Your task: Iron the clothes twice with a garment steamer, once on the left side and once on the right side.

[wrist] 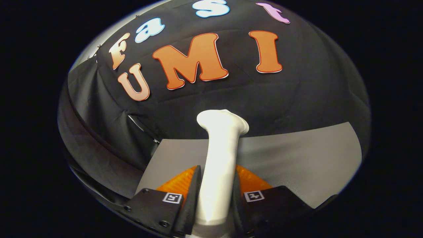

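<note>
A white garment steamer [218, 158] stands up between my fingers, its long handle running forward and its wider head at the far end, over the grey table [297, 158]. My gripper [217, 178] is shut on the steamer's handle, one finger pressing on each side. The head points toward the booth's black cloth wall beyond the table. No garment appears ahead of the steamer.
The grey table stretches ahead and to the right of the fingers, ending at the black cloth wall [314, 99]. To the left, the cloth drapes down in folds [105, 132] past the table's left edge.
</note>
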Motion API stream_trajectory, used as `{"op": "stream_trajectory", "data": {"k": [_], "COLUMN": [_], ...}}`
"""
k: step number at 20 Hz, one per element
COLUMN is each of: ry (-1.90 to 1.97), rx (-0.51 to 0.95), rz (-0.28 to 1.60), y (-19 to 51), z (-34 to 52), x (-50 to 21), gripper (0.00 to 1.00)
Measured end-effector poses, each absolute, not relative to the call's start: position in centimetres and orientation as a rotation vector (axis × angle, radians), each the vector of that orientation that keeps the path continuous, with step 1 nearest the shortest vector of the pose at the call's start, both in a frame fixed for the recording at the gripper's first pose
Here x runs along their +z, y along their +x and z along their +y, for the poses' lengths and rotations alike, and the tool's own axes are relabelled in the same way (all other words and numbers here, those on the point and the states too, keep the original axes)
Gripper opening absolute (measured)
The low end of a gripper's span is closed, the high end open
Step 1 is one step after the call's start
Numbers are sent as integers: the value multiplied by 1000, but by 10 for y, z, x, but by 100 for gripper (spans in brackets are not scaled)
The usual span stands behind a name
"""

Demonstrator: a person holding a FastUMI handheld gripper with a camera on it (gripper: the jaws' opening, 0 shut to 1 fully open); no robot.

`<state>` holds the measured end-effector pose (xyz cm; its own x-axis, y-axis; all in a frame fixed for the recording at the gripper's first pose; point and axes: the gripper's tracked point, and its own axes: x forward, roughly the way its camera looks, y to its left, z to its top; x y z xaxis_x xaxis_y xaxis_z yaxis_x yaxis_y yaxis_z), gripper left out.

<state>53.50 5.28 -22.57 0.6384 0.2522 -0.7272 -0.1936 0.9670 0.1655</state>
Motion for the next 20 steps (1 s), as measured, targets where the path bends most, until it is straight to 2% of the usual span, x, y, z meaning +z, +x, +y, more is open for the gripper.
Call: {"op": "stream_trajectory", "data": {"k": [1,6,13,20], "ry": [62,59,-27,-39], "rx": [257,264,136,46], "rz": [827,687,459,283], "y": [532,511,468,386], "z": [55,67,64,68], "x": [-226,-201,-152,-91], "gripper": [51,51,51,51]}}
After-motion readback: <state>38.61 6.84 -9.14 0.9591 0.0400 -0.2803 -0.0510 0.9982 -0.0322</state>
